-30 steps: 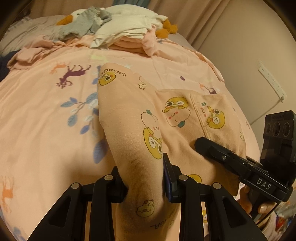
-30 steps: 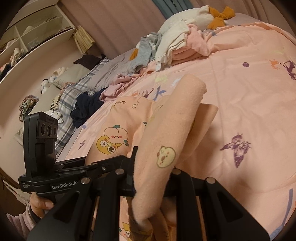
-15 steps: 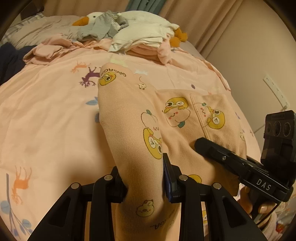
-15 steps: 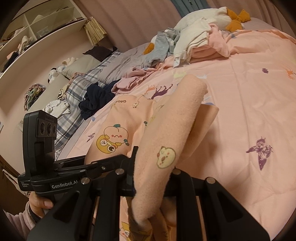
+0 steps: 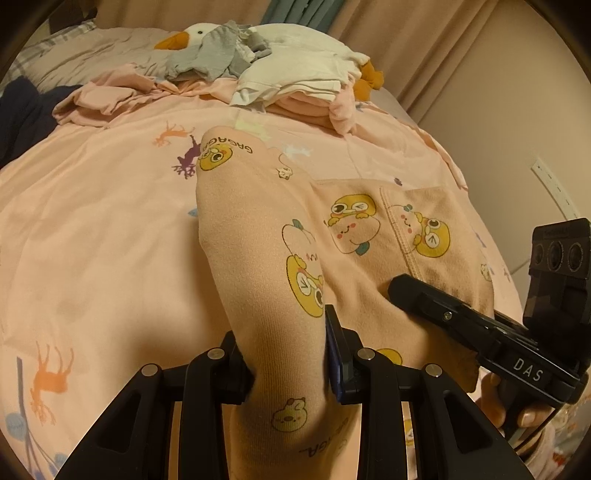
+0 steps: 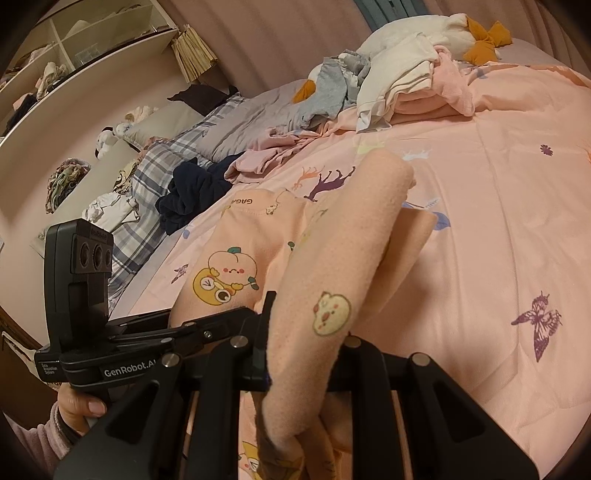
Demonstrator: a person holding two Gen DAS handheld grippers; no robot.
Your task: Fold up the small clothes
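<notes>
The left gripper [image 5: 288,360] is closed on a bunched edge of the peach garment [image 5: 258,236], and the right gripper [image 6: 303,354] is also clamped on another edge of it. Between them the printed cloth is lifted above the pink bedsheet [image 5: 92,221] and hangs toward 12 o'clock. In the left wrist view the right gripper sits at 4 o'clock. A heap of clothes [image 5: 295,85] lies far away at 12 o'clock, over a plush goose [image 5: 195,33].
</notes>
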